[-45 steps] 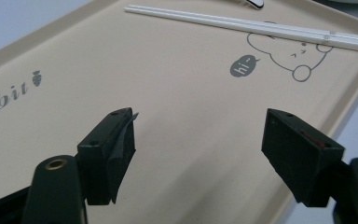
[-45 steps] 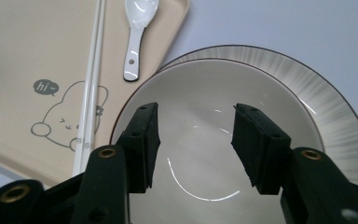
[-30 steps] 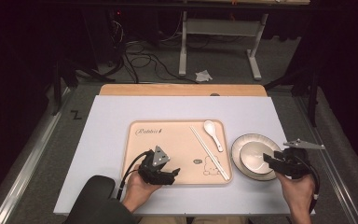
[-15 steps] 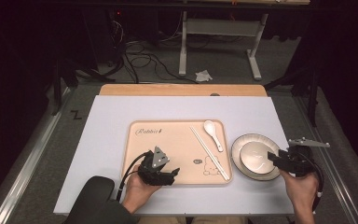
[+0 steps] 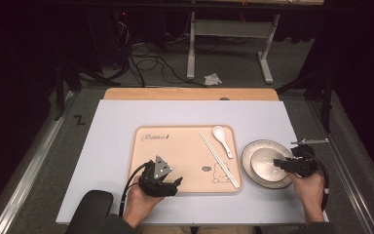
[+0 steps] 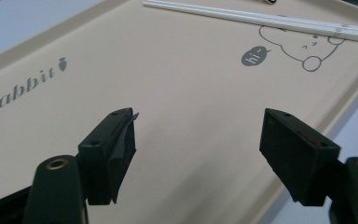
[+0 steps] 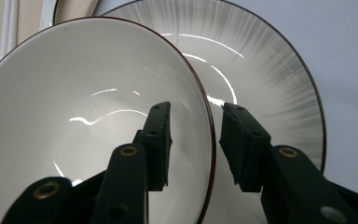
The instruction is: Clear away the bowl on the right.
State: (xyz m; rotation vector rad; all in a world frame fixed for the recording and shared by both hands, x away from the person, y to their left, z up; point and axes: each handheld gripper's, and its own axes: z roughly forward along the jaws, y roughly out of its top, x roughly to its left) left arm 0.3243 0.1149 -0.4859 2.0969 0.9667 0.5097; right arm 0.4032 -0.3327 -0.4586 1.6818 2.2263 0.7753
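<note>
With the bowl [image 7: 93, 116] seated in the plate [image 7: 270, 84] on the surface just right of the tray [image 5: 175, 141], its rim is straddled by the right gripper [image 7: 193, 140], whose jaws have just been closing but are not yet pressing, so a shallow bite could let it slip or drag the plate, while the left gripper [image 6: 198, 149] is held released over the tray.

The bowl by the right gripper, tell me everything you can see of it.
The bowl is white, glossy and ceramic-looking, with a thin dark rim. It is empty and sits upright on a grey-streaked plate, right of the tray. The right gripper straddles its rim, one jaw inside, one outside, closing but with a gap still showing.
</note>
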